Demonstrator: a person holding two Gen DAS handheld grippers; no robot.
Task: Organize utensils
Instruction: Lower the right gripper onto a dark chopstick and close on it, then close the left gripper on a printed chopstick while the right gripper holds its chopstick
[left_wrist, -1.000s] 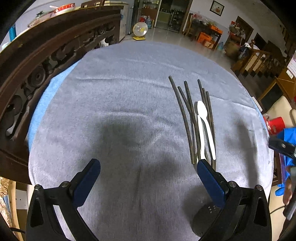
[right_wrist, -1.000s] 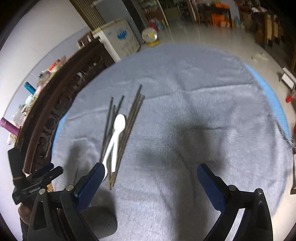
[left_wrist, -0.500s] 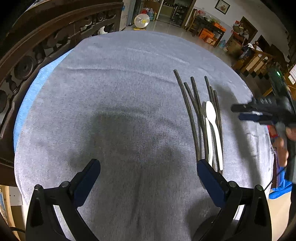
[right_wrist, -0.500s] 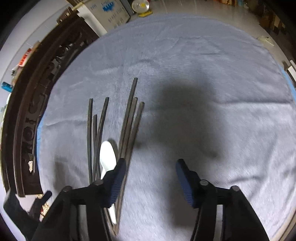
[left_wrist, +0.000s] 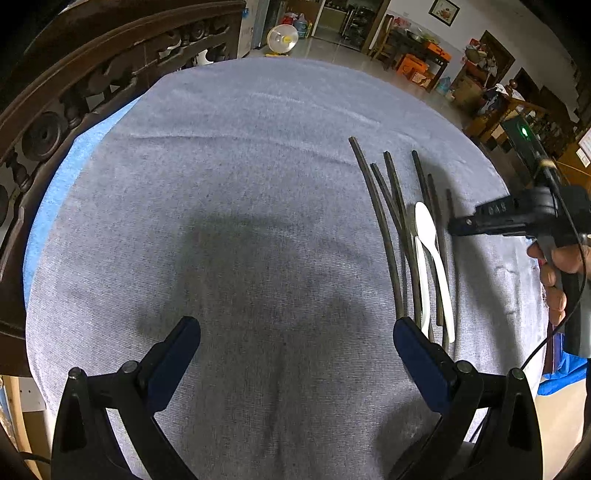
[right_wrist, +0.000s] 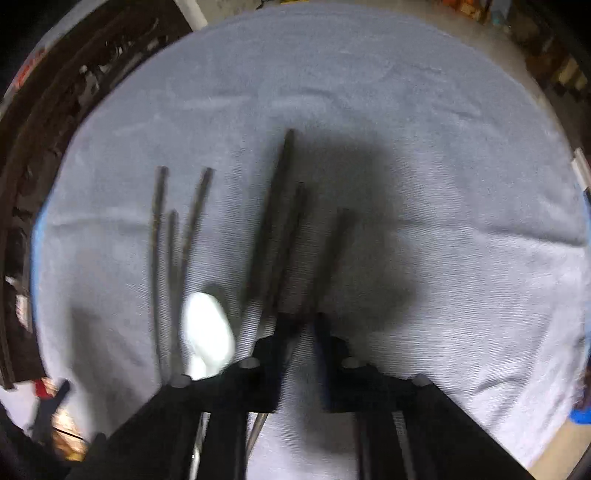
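Several dark chopsticks (left_wrist: 384, 229) and two white plastic spoons (left_wrist: 430, 236) lie in a bundle on the right side of a round table with a grey cloth (left_wrist: 240, 221). My left gripper (left_wrist: 295, 347) is open and empty, low over the cloth, with the bundle's near ends beside its right finger. My right gripper (right_wrist: 301, 325) is low over the right-hand chopsticks (right_wrist: 291, 229), its jaws nearly closed with a narrow gap around them; the view is blurred. A white spoon bowl (right_wrist: 207, 332) lies just left of it. In the left wrist view the right gripper (left_wrist: 465, 221) reaches in from the right.
A carved dark wooden chair back (left_wrist: 74, 92) stands along the table's left edge. Blue cloth (left_wrist: 55, 184) shows under the grey one. Furniture and a fan (left_wrist: 282, 37) stand on the floor beyond the table.
My right gripper has moved in and down over the right-hand chopsticks and its jaws have narrowed from wide open to nearly closed. My left gripper has shifted slightly forward and stays open.
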